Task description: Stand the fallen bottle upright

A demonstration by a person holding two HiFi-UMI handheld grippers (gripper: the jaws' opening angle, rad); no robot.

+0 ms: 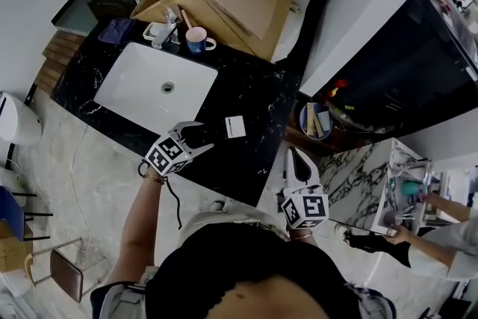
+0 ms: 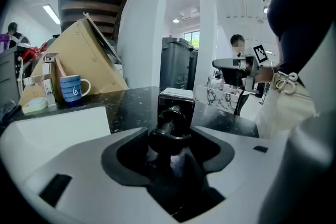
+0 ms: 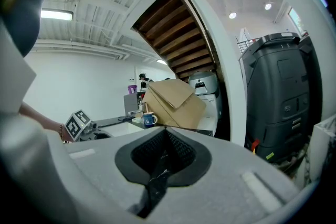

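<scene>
— Between the pads of the left claw (image 2: 170, 135) sits the round neck of the black square-bodied bottle with a white panel (image 2: 176, 103). The claw is narrowed partway and its pads look to be against the collar on both sides. I'd call that a hold on the neck.

— And the right claw (image 3: 163, 157)?

— Closed on itself with nothing between the pads, held off to the right, short of the surface edge.

— Which way does the bottle lie?

— On its side on the black marble surface (image 2: 131, 105). Its long axis is level and runs nearly in line with the left claw. The cap end is toward the claw, the base points away, and the white panel faces up.

— What could go wrong?

— The grip is at the thin end, so the body hangs out beyond the pads. As it's tipped up, I'd expect the round neck could roll or slip in the pads and drop the bottle back. The base might also skid on the glossy stone rather than pivot.

— Anything beyond it?

— Left of the claw is a white basin (image 2: 58, 128). Farther off stand a blue striped mug (image 2: 71, 87) and a brown cardboard box (image 2: 86, 60), well apart from the bottle.
</scene>
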